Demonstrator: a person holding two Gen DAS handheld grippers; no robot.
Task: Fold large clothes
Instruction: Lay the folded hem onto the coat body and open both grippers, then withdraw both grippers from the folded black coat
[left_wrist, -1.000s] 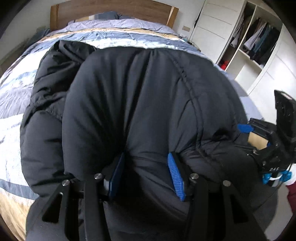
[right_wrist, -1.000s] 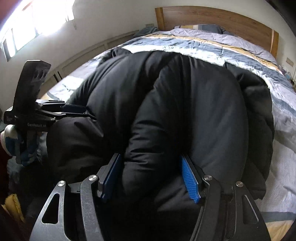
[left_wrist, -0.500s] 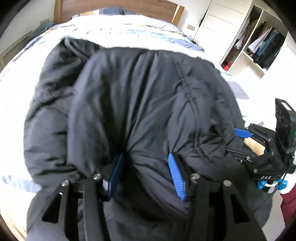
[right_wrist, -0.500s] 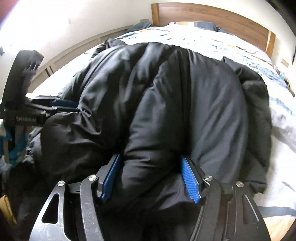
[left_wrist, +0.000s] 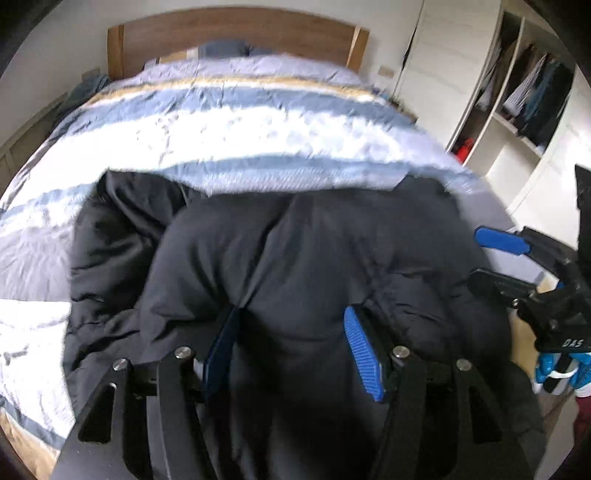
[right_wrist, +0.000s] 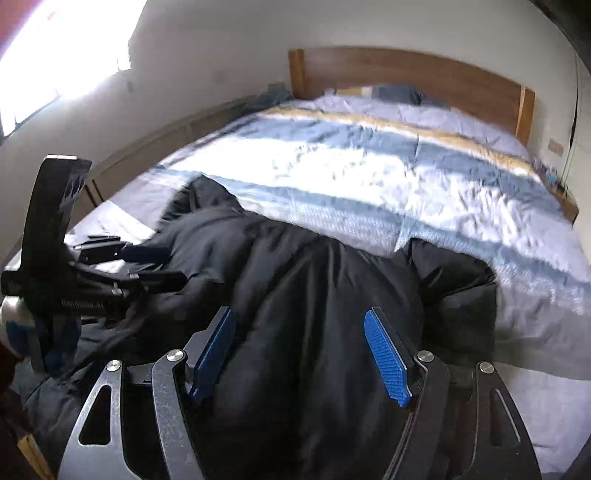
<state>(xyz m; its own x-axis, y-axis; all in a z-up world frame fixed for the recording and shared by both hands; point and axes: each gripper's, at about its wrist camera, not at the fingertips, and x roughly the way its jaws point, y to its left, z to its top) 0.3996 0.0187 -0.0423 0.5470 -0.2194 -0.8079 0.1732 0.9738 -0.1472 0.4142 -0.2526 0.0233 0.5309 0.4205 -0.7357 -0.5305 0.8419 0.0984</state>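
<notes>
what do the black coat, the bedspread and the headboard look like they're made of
Black coat: probably a padded synthetic shell, nylon or similar; it is puffy, stitched in panels, with a dull sheen.
Bedspread: looks like woven cotton or a blend; matte, finely creased, in blue, white and tan stripes.
Headboard: wood or wood veneer, smooth brown with faint grain; which one cannot be told.

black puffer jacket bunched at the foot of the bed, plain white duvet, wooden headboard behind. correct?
Not quite: the duvet is not plain white. Both wrist views show it striped in blue, white and a tan band. The rest holds: the black puffer jacket lies bunched at the foot of the bed, and the wooden headboard stands behind.
</notes>
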